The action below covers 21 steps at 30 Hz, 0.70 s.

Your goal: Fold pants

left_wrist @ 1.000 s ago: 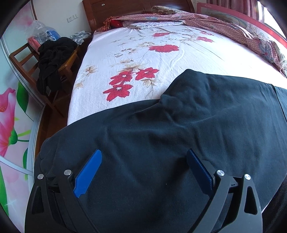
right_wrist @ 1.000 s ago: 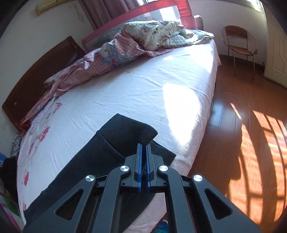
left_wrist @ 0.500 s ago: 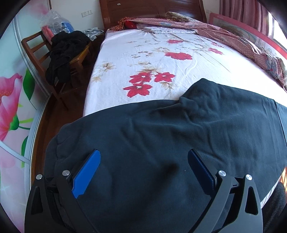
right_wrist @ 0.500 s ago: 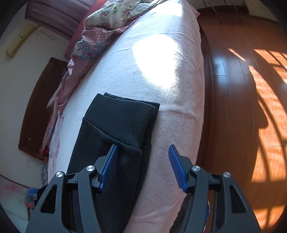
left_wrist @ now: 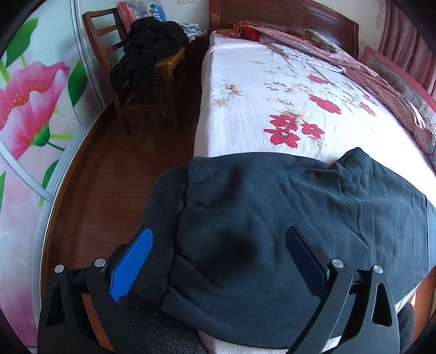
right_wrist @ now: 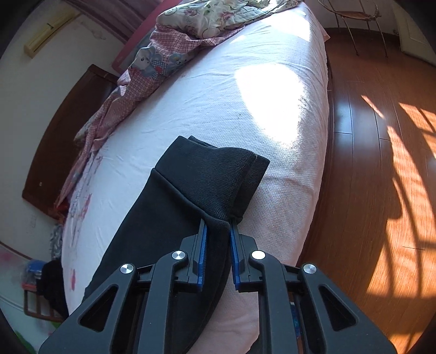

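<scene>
From the left wrist we look close over the dark pants [left_wrist: 272, 217], along the bed [left_wrist: 272, 89] toward its wooden headboard [left_wrist: 286, 19]. From the right wrist we look close over the pant cuffs [right_wrist: 218, 174], toward the bed's sunlit far end. Both views share the pants, bed and headboard.

Wooden floor [right_wrist: 381, 141] striped with sunlight; dark headboard [left_wrist: 286, 19] behind the flowered bed [left_wrist: 272, 103]; wooden chair [left_wrist: 114, 54] beside a flower-printed wardrobe door [left_wrist: 30, 109].
</scene>
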Available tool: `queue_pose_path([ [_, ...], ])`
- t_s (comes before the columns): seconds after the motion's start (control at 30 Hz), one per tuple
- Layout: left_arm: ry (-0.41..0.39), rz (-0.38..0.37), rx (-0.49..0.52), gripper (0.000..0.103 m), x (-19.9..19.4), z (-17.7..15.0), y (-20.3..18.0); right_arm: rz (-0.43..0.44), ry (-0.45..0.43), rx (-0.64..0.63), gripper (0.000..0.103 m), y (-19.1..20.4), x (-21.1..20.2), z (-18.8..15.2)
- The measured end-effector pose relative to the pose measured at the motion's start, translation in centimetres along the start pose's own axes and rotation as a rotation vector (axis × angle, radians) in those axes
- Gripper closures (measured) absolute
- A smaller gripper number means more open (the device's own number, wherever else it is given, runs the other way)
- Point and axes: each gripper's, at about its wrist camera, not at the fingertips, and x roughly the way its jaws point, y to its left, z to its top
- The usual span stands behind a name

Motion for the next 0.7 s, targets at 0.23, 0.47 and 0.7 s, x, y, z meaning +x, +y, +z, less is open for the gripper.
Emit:
queue_pose_path([
  [0.23, -0.019, -0.024, -0.006, 0.005, -0.8, 0.3, -0.6, -0.010, -0.070, -0.263, 0.092, 7.5, -3.5, 0.0],
  [0.47, -0.058, -0.048, -0.030, 0.005, -2.1, 0.4, -0.5, 0.112, -0.136, -0.799, 0.092, 22.5, -8.7, -8.9],
  [0.7, -0.050, -0.040, -0.085, 0.005, -2.0, -0.1, 1.9, 0.224, -0.066, -1.269, 0.092, 29.0, -9.5, -26.7],
])
